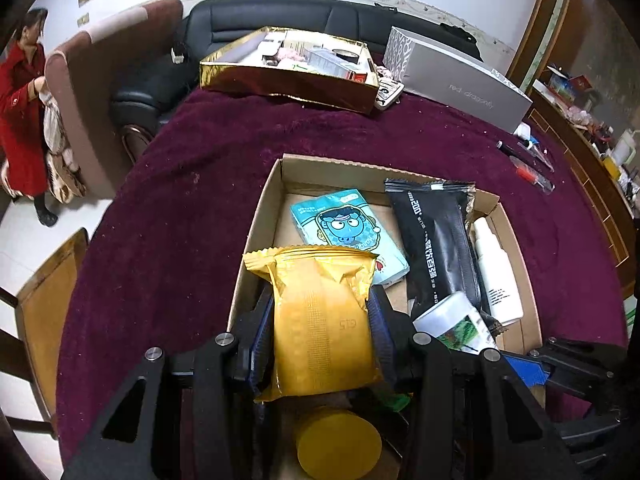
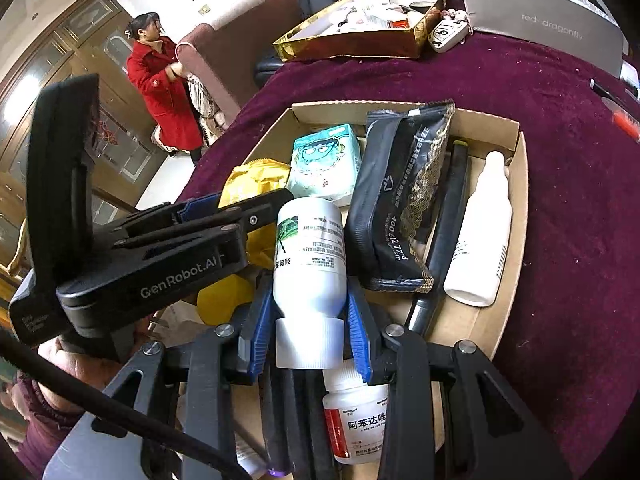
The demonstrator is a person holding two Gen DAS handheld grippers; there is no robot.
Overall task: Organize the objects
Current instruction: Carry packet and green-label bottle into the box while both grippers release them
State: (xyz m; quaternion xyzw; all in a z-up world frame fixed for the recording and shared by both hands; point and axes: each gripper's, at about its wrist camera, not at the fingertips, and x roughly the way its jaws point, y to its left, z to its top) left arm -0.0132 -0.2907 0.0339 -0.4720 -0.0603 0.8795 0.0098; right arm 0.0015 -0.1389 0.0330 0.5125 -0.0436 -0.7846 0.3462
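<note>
Between left jaws, gold packet (image 1: 320, 320); right, bottle (image 2: 310, 248)

Table covered by a maroon cloth (image 1: 192, 184). Directly on it: an open cardboard box (image 1: 256, 216) at the near side; a gold tray (image 1: 288, 80) at the far edge; a key fob (image 1: 388, 94) touching the tray; a grey box (image 1: 460, 80) beside that; pens (image 1: 532, 168) to the right.

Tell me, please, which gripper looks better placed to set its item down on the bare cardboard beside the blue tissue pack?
Left, probably. The left gripper holds the gold packet right beside the blue tissue pack. The right gripper, holding the white bottle, sits nearer the black pouch.
</note>
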